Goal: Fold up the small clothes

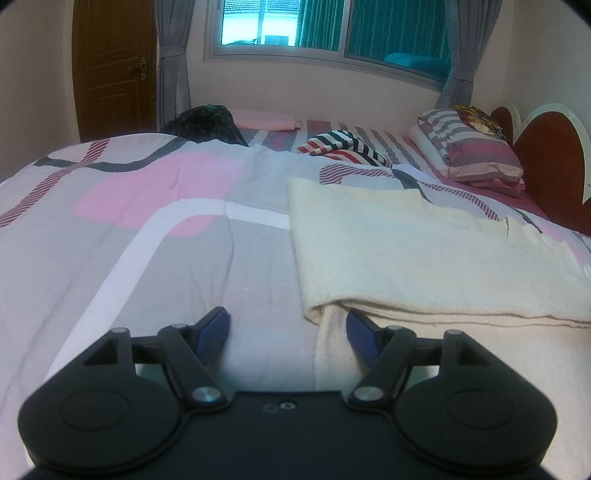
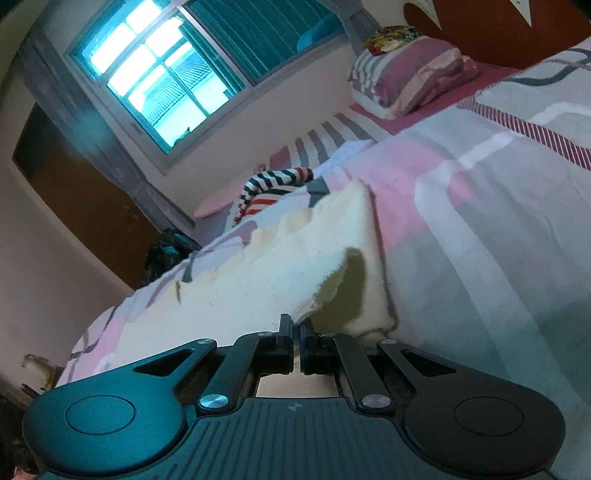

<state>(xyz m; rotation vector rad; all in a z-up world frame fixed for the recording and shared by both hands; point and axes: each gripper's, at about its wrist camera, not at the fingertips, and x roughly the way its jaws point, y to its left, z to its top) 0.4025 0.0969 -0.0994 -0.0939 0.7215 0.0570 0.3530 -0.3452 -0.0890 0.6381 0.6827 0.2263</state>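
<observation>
No readable text, label, brand, number or sign shows in either view — the bedspread (image 1: 155, 229) carries only pink, grey and striped patterns, without lettering on or beside it.

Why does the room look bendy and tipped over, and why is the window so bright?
Left wrist view: the fisheye lens bows the bed and darkens the corners; the window glows pale. Right wrist view: the whole room leans because the right hand-held gripper, shut on the cream cloth, is rolled; the window is glaring white-blue and soft.
</observation>
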